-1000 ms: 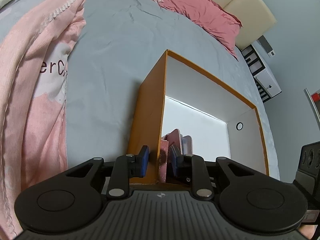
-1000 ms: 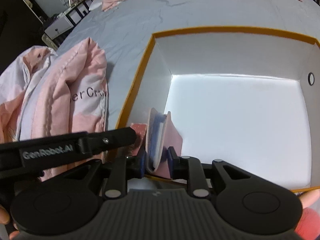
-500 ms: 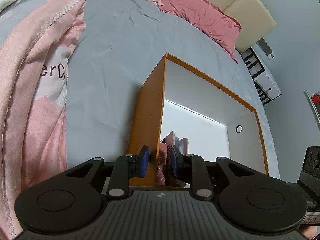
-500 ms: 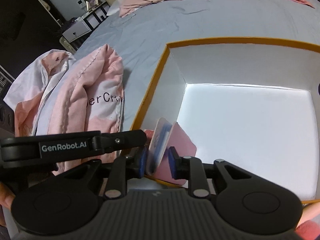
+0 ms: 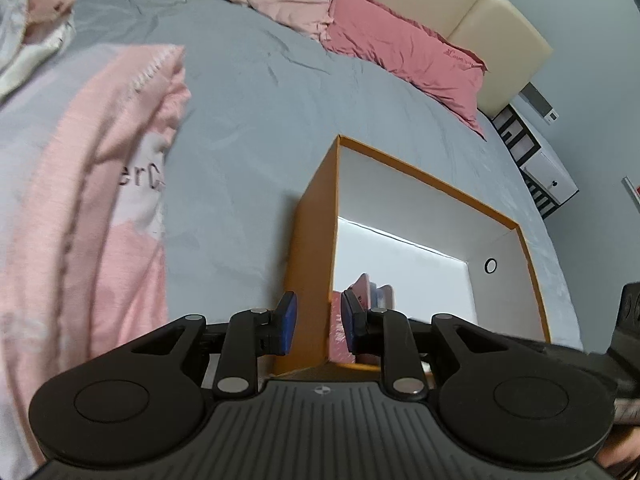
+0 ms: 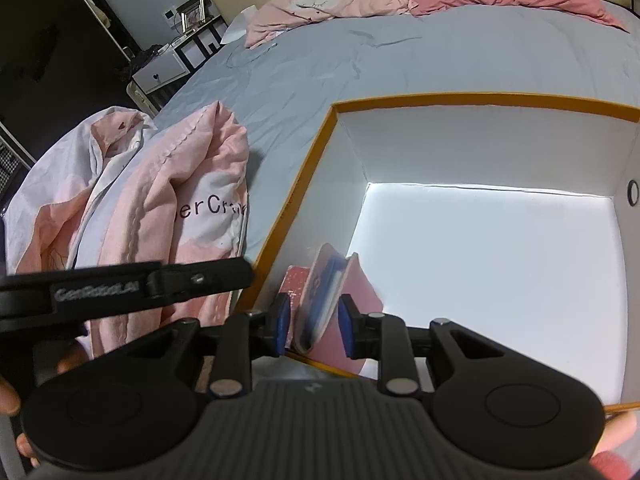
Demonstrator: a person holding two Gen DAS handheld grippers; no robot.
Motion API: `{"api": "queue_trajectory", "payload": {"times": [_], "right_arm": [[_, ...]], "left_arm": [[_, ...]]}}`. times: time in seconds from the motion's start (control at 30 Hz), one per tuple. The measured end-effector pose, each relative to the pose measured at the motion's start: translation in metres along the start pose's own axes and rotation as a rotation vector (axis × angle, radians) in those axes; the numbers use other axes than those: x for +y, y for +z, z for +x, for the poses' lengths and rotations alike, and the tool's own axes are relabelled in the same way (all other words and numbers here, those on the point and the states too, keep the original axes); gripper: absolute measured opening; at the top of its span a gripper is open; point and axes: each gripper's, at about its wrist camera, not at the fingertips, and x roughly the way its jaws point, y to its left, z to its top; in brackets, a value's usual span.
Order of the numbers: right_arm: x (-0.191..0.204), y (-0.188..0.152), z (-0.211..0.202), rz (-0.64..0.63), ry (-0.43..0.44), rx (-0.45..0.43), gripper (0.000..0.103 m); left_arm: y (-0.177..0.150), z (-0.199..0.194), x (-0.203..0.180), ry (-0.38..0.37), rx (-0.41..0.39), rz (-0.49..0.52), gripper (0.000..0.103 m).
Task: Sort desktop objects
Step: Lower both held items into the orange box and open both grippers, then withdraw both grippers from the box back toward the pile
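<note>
An orange box (image 5: 310, 240) with a white inside sits on the grey bed; it also shows in the right wrist view (image 6: 304, 176). Pink booklets (image 6: 324, 300) stand in its near left corner, and they show in the left wrist view (image 5: 366, 294). My left gripper (image 5: 316, 326) straddles the box's near corner wall, jaws apart. My right gripper (image 6: 314, 326) has its jaws slightly apart around the curved pink and blue booklet, with gaps at both pads.
A pink and white quilt (image 5: 92, 208) lies left of the box, also in the right wrist view (image 6: 168, 208). Pink pillows (image 5: 404, 52) and a beige headboard (image 5: 472, 12) are at the far end. A white nightstand (image 5: 548, 180) stands by the bed.
Both grippers have pulled back and up from the box. The left jaws opened wider. The right jaws loosened off the booklet, which now leans in the corner.
</note>
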Motion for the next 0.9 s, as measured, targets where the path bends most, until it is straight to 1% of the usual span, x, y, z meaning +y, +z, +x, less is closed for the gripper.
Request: {"api": "queue_trajectory", "payload": {"times": [0.13,0.2,0.23,0.33,0.4,0.43,0.47,0.5,0.57,0.6,0.67,0.73,0.8,0.83,0.9], "right_arm": [[0.001,-0.001,-0.012,-0.039,-0.005,-0.027,0.033],[0.001,-0.002,-0.018,-0.047,-0.006,-0.033,0.033],[0.0,-0.003,-0.022,-0.046,-0.002,-0.034,0.033],[0.003,-0.012,-0.042,-0.076,0.032,-0.042,0.033],[0.006,-0.025,-0.055,-0.117,0.034,-0.045,0.033],[0.007,-0.033,-0.061,-0.134,0.027,-0.044,0.033],[0.007,-0.041,-0.066,-0.15,0.021,-0.036,0.033],[0.007,-0.051,-0.069,-0.165,0.016,-0.022,0.033],[0.006,-0.072,-0.073,-0.188,0.007,0.014,0.033],[0.005,-0.081,-0.072,-0.198,0.001,0.03,0.033],[0.001,-0.096,-0.071,-0.203,-0.021,0.055,0.033],[-0.006,-0.108,-0.069,-0.181,-0.026,0.088,0.033],[-0.011,-0.115,-0.068,-0.161,-0.015,0.113,0.033],[-0.012,-0.119,-0.068,-0.162,-0.023,0.114,0.033],[-0.011,-0.123,-0.07,-0.185,-0.069,0.112,0.033]], "left_arm": [[-0.007,-0.015,-0.003,-0.005,0.011,0.039,0.026],[-0.013,-0.022,-0.007,-0.012,0.035,0.079,0.026],[-0.018,-0.025,-0.011,-0.021,0.061,0.11,0.027],[-0.034,-0.024,-0.024,-0.032,0.155,0.224,0.032],[-0.047,-0.019,-0.03,-0.026,0.23,0.303,0.036],[-0.054,-0.013,-0.033,-0.015,0.283,0.339,0.041],[-0.059,-0.007,-0.035,-0.003,0.327,0.37,0.052],[-0.065,-0.002,-0.036,0.007,0.364,0.402,0.055],[-0.077,0.012,-0.039,0.013,0.451,0.469,0.056],[-0.081,0.02,-0.04,0.017,0.501,0.481,0.056],[-0.087,0.034,-0.038,0.018,0.574,0.476,0.056],[-0.089,0.048,-0.036,0.015,0.649,0.458,0.058],[-0.09,0.057,-0.033,0.027,0.696,0.451,0.058],[-0.09,0.063,-0.034,0.034,0.716,0.453,0.058],[-0.094,0.071,-0.035,0.044,0.753,0.469,0.064]]}}
